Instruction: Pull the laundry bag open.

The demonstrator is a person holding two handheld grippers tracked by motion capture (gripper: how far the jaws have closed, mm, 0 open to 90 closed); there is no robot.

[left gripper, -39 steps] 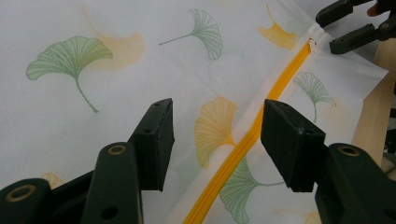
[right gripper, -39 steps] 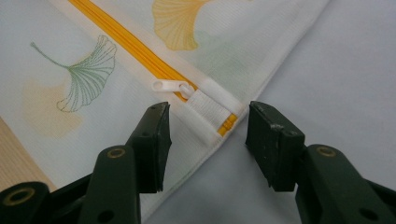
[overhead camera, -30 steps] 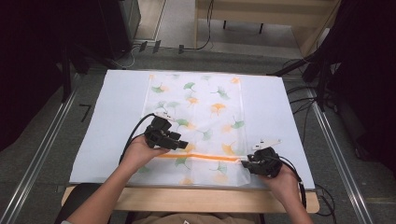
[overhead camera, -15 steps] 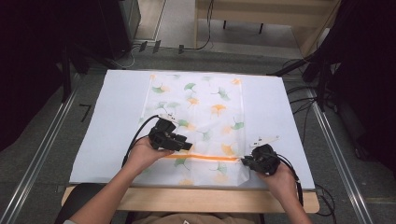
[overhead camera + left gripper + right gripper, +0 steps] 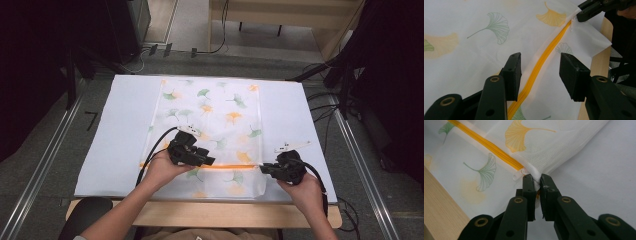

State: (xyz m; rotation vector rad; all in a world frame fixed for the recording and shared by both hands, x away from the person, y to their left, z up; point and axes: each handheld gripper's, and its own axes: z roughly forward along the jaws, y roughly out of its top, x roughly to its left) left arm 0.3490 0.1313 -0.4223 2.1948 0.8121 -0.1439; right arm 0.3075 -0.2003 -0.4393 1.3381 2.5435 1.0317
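My two hand-held grippers work a white mesh laundry bag (image 5: pixel 210 130) printed with green and orange ginkgo leaves, which lies flat on a white sheet (image 5: pixel 120 130) spread over the desk (image 5: pixel 210 212). The bag sits at the middle of the sheet, its long side running away from me, and its orange zipper (image 5: pixel 235 167) crosses the end nearest me from side to side.

My right hand-held gripper (image 5: pixel 265 169) is at the right-hand end of that zipper, at the bag's edge. In the right gripper view its jaws are clenched on the bag's corner seam (image 5: pixel 536 178), the mesh bunched and pulled up between the pads, with the white zipper pull (image 5: pixel 517 175) lying just beside the left pad.

My left hand-held gripper (image 5: pixel 210 161) is over the middle of the zipper, pointing toward the right one. In the left gripper view its jaws stand apart on either side of the orange zipper (image 5: pixel 536 72), which runs between them without either pad pressing on it; they have just been opening a little. Farther along the same view the right hand-held gripper (image 5: pixel 580 11) pinches the corner where the zipper ends, with the desk's pale wooden edge (image 5: pixel 599 67) beyond the bag.
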